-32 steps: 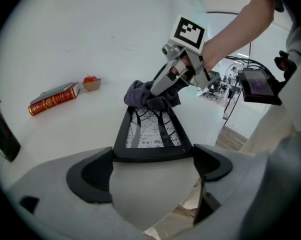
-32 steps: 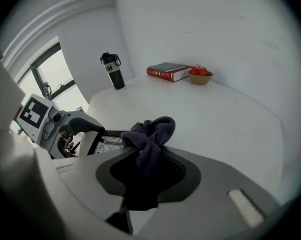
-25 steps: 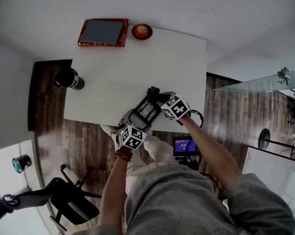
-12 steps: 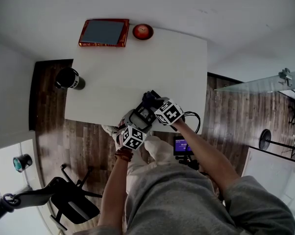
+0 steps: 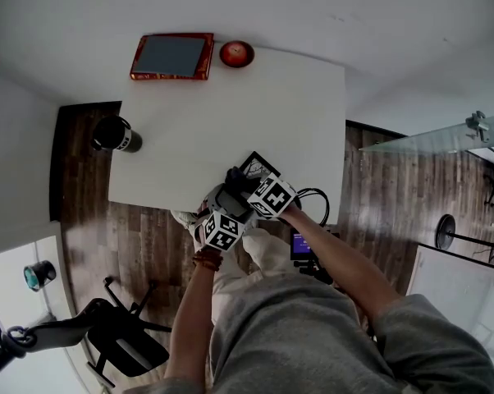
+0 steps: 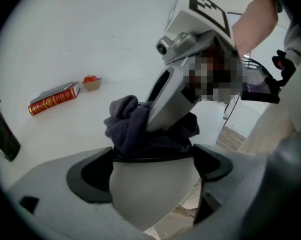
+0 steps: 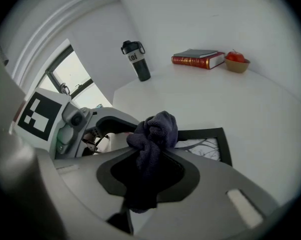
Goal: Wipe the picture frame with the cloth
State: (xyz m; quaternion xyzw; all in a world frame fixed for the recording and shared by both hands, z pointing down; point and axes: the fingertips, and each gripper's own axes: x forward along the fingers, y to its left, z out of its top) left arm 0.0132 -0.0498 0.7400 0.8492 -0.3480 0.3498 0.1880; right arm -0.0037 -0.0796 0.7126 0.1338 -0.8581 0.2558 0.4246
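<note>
The black picture frame (image 5: pixel 255 167) lies tilted over the white table's (image 5: pixel 230 105) near edge. My left gripper (image 5: pixel 225 218) is shut on its near end, where the dark edge (image 6: pixel 153 159) sits between the jaws. My right gripper (image 5: pixel 249 189) is shut on a bunched dark cloth (image 7: pixel 153 131) and presses it onto the frame (image 7: pixel 210 143) close to the left gripper (image 7: pixel 65 121). In the left gripper view the cloth (image 6: pixel 128 126) sits right above my left gripper (image 6: pixel 150 165), with the right gripper (image 6: pixel 183 84) on top of it. Only the frame's far corner shows.
A red book (image 5: pixel 171 55) and a small bowl holding a red fruit (image 5: pixel 236 53) lie at the table's far edge. A black bottle (image 5: pixel 116 133) stands at the left edge. On the wooden floor are an office chair (image 5: pixel 120 339) and a device with a lit screen (image 5: pixel 308 243).
My right gripper has slid the cloth down along the frame toward my left gripper, uncovering the frame's far corner. The left gripper has stayed put on the frame.
</note>
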